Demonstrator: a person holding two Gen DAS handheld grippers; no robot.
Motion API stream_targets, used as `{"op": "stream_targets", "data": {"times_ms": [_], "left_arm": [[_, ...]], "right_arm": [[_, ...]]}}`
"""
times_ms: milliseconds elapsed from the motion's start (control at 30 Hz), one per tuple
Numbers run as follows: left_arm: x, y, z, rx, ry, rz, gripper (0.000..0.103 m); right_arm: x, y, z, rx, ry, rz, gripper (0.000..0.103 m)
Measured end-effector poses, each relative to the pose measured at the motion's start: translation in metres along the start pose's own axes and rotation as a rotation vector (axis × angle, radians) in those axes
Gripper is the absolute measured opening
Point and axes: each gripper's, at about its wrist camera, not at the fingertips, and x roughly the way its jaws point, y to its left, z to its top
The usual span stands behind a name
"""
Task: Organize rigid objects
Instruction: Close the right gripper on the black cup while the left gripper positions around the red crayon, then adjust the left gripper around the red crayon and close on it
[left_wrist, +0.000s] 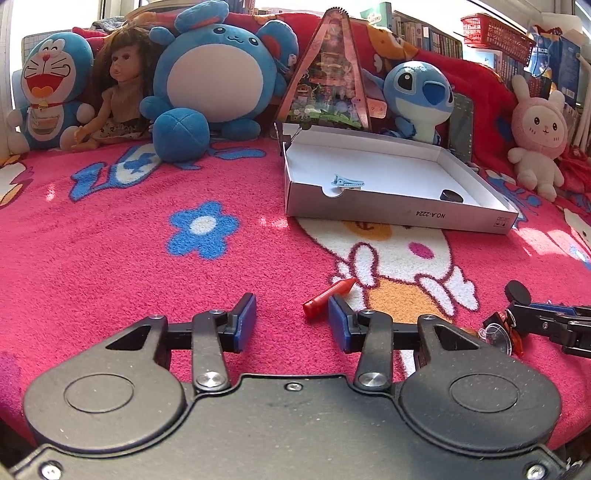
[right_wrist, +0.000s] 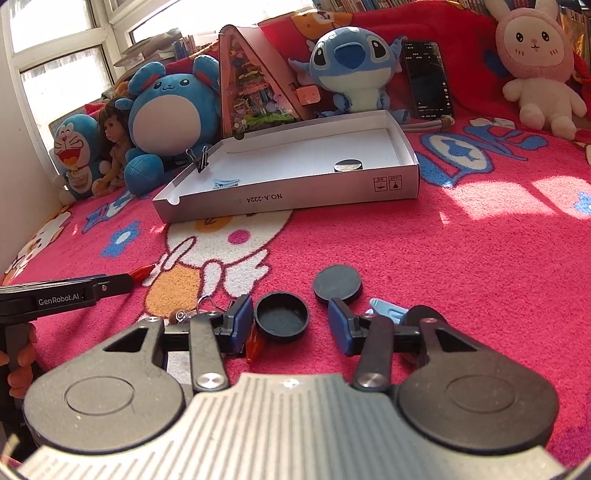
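On the pink blanket a red crayon (left_wrist: 328, 297) lies just past the right pad of my left gripper (left_wrist: 292, 321), which is open with only blanket between its jaws. My right gripper (right_wrist: 290, 325) is open too. A black cap (right_wrist: 281, 317), hollow side up, sits between its pads close to the left one, and the right pad stands clear of it. A black disc (right_wrist: 337, 284) lies just beyond. A light blue clip (right_wrist: 388, 310) shows behind the right finger. The white box (right_wrist: 295, 199) holds a blue hair clip (right_wrist: 226, 182) and a black round piece (right_wrist: 348, 165).
Plush toys (left_wrist: 218, 81), a doll (left_wrist: 118, 88) and a triangular toy house (left_wrist: 328, 77) line the back behind the box (left_wrist: 399, 214). A binder clip (right_wrist: 201, 158) grips the box rim. An orange piece (right_wrist: 255, 345) and a metal ring (right_wrist: 207, 306) lie under my right gripper's left finger. A phone (right_wrist: 426, 77) leans at the back.
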Motion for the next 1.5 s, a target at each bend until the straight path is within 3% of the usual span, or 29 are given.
{"op": "stream_targets", "data": {"times_ms": [67,167,533,1300,1500], "left_arm": [[0.001,0.002,0.001,-0.007,0.002,0.005,0.043],[0.0,0.006,0.001,-0.024,0.001,0.008,0.044],[-0.009,-0.008,-0.006,-0.024,0.002,-0.055,0.05],[0.019,0.013,0.011,-0.012,-0.03,0.085,0.047],[0.025,0.015,0.017,-0.021,-0.032,0.086,0.049]], "right_arm": [[0.0,0.002,-0.001,-0.012,-0.003,-0.006,0.046],[-0.003,0.005,-0.001,-0.026,-0.024,-0.03,0.038],[-0.011,0.014,0.0,-0.086,-0.096,-0.088,0.038],[-0.015,0.015,-0.002,-0.11,-0.128,-0.129,0.039],[-0.015,0.014,-0.001,-0.109,-0.13,-0.133,0.039]]}}
